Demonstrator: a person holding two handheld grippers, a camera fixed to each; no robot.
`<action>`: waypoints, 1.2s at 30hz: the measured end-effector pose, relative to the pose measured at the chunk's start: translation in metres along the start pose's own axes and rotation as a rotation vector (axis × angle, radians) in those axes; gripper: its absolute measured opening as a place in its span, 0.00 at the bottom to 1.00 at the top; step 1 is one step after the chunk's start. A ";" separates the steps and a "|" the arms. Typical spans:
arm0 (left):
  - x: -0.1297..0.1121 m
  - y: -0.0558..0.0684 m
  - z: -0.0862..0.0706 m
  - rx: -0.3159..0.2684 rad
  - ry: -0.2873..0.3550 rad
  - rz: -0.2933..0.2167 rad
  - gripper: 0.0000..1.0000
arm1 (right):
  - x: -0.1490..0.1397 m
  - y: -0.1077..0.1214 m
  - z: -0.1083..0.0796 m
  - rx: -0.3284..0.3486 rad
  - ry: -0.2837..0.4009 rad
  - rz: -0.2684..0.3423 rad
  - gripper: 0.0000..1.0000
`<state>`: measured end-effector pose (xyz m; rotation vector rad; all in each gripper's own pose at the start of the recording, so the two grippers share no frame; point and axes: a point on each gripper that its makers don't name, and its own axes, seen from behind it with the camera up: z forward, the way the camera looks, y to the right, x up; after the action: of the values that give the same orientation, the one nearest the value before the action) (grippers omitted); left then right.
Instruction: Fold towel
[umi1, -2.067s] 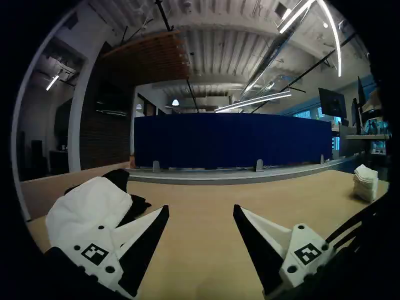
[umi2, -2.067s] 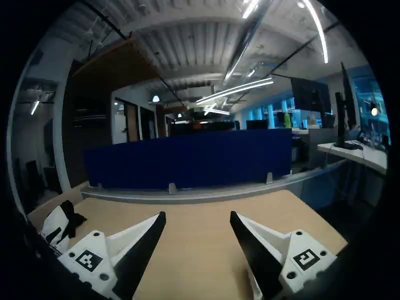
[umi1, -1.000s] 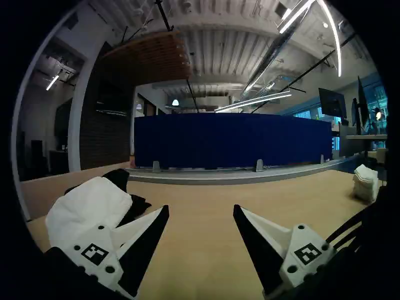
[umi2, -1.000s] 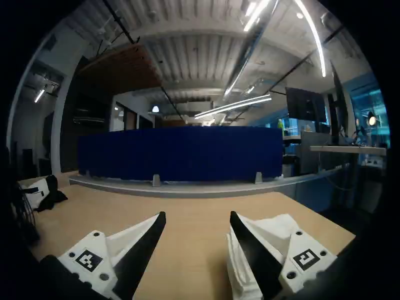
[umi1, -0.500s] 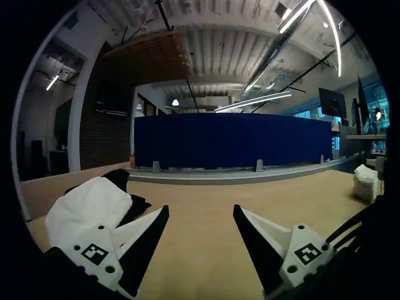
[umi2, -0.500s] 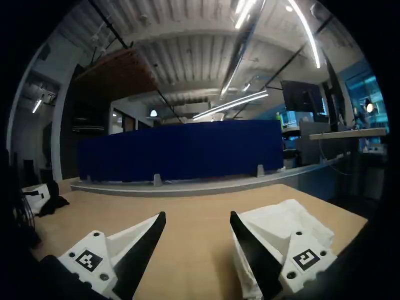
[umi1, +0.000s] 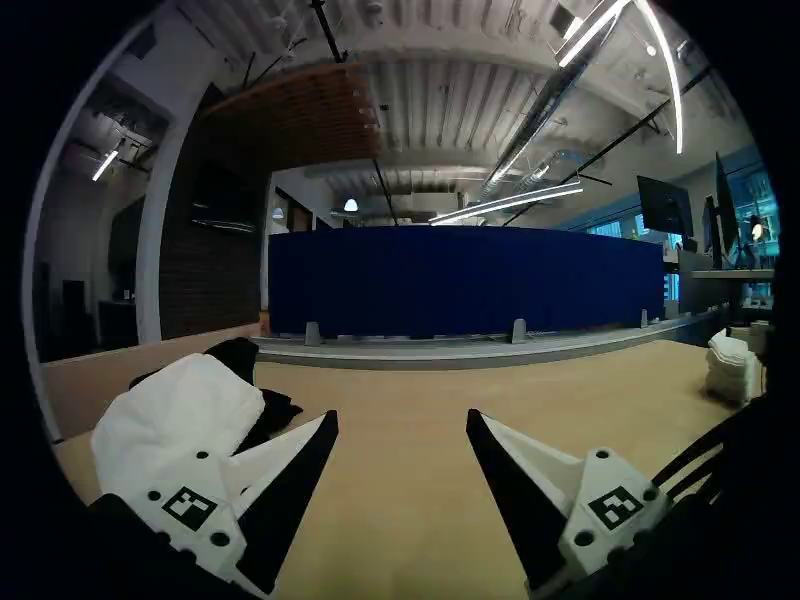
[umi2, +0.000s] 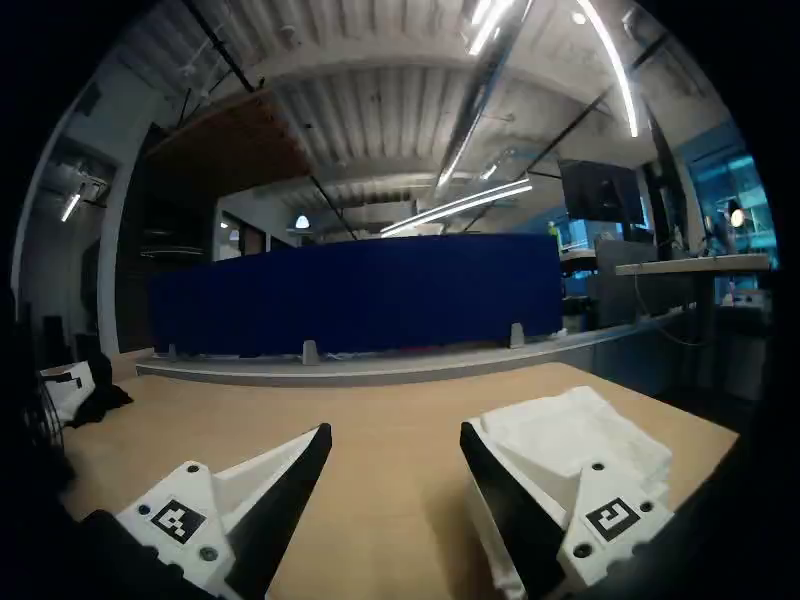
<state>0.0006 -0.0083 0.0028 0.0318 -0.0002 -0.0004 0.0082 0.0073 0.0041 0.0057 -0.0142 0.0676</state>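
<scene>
Left gripper jaws apart, empty, low over surface; white cloth sits just behind its left jaw. Right gripper jaws apart, empty, towel stack just past its right jaw, likely lining up a pick.

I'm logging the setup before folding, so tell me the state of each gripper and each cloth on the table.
Left gripper: open, holding nothing.
Right gripper: open, holding nothing.
White towel stack: folded, resting on the table.
White cloth: bunched up, unfolded, lying against a black item.
</scene>
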 end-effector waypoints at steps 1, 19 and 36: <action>0.000 0.000 0.000 0.000 0.000 0.000 0.95 | -0.001 -0.001 0.000 0.001 -0.001 -0.003 0.99; 0.000 0.000 -0.002 0.000 0.000 0.000 0.95 | -0.009 -0.005 -0.002 0.001 0.011 -0.053 0.99; -0.001 -0.001 -0.001 0.000 0.000 0.000 0.95 | -0.008 -0.008 -0.004 -0.009 0.014 -0.069 0.99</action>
<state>0.0000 -0.0094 0.0018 0.0317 -0.0001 -0.0001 0.0005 -0.0007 -0.0005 -0.0030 0.0001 -0.0018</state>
